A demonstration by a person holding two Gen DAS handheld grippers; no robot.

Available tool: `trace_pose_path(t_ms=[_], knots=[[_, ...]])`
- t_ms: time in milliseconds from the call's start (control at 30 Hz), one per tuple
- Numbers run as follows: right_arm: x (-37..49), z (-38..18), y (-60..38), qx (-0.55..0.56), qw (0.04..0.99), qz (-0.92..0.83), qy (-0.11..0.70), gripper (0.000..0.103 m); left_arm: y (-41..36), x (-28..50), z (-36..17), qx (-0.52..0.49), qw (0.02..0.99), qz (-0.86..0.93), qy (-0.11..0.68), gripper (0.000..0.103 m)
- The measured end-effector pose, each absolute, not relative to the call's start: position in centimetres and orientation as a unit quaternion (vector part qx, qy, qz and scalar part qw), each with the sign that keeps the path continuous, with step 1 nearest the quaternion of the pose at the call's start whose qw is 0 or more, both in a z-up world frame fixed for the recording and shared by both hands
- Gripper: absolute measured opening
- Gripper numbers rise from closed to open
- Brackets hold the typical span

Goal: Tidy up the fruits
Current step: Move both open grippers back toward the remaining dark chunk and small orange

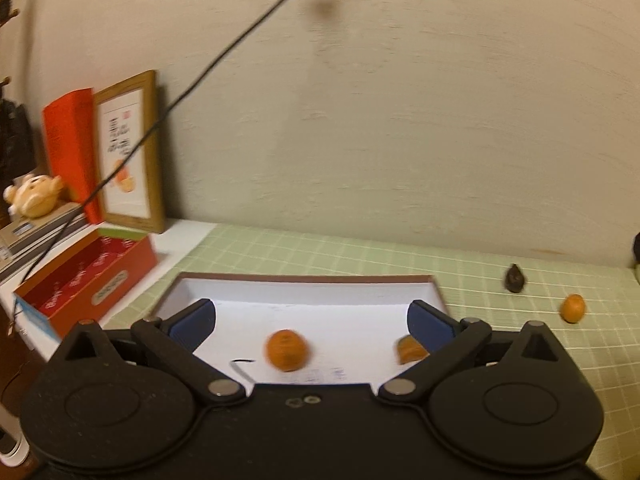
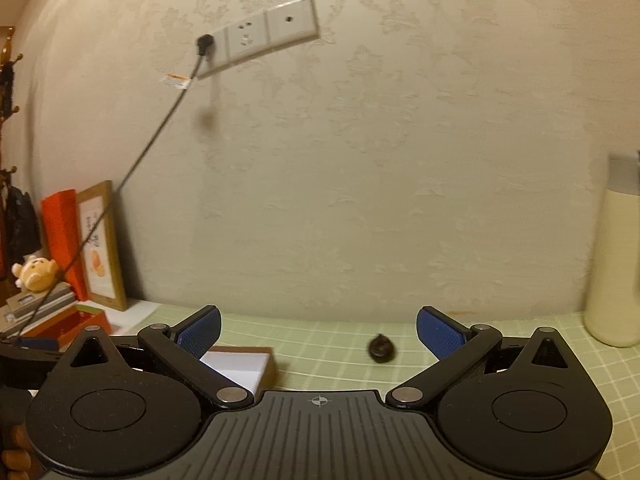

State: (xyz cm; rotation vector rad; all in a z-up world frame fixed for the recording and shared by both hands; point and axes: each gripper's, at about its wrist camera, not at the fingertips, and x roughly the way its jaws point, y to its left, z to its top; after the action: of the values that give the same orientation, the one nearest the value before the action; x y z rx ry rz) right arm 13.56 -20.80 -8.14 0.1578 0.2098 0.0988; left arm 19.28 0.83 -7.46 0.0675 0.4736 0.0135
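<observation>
A shallow white box [image 1: 320,300] with a brown rim lies on the green checked cloth. Inside it sit an orange fruit [image 1: 287,350] and a second orange fruit [image 1: 410,351], partly hidden by my right finger. My left gripper [image 1: 311,316] is open and empty above the box. Right of the box on the cloth lie a dark fruit [image 1: 515,279] and a third orange fruit [image 1: 572,308]. My right gripper [image 2: 318,330] is open and empty, with the dark fruit [image 2: 382,348] ahead between its fingers and the box corner [image 2: 240,364] at lower left.
A red box [image 1: 88,288], a wooden picture frame [image 1: 128,152], an orange carton [image 1: 70,148] and a plush toy [image 1: 34,196] stand at the left. A black cable [image 1: 200,76] hangs from the wall socket [image 2: 260,36]. A cream bottle [image 2: 614,264] stands at the right.
</observation>
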Motion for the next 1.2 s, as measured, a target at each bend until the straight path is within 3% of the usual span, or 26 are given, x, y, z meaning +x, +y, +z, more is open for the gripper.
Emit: trace_pose_path(t_ms=[667,767,1100,1133,1200], knots=[[17.4,-11.1,-27.3,0.1,0.976,-0.028,0.19,0.102,-9.7,23.3,-10.2,0.064,0.96,-0.1,0.255,0.074],[18.7,-11.6,-27.9,0.093,0.974,-0.038,0.203,0.081,-10.9,24.2,-10.6,0.064,0.958,-0.108,0.259,0.072],[24.0,-15.0,-28.8,0.074,0.959,-0.098,0.257,0.079,-13.9,27.4,-12.0,0.071,0.953,-0.118,0.27,0.07],[24.6,-15.3,-28.6,0.072,0.958,-0.1,0.259,0.077,-14.1,27.8,-12.2,0.07,0.953,-0.117,0.27,0.07],[25.5,-15.7,-28.3,0.063,0.957,-0.103,0.263,0.061,-14.2,28.5,-12.2,0.07,0.953,-0.118,0.27,0.07]])
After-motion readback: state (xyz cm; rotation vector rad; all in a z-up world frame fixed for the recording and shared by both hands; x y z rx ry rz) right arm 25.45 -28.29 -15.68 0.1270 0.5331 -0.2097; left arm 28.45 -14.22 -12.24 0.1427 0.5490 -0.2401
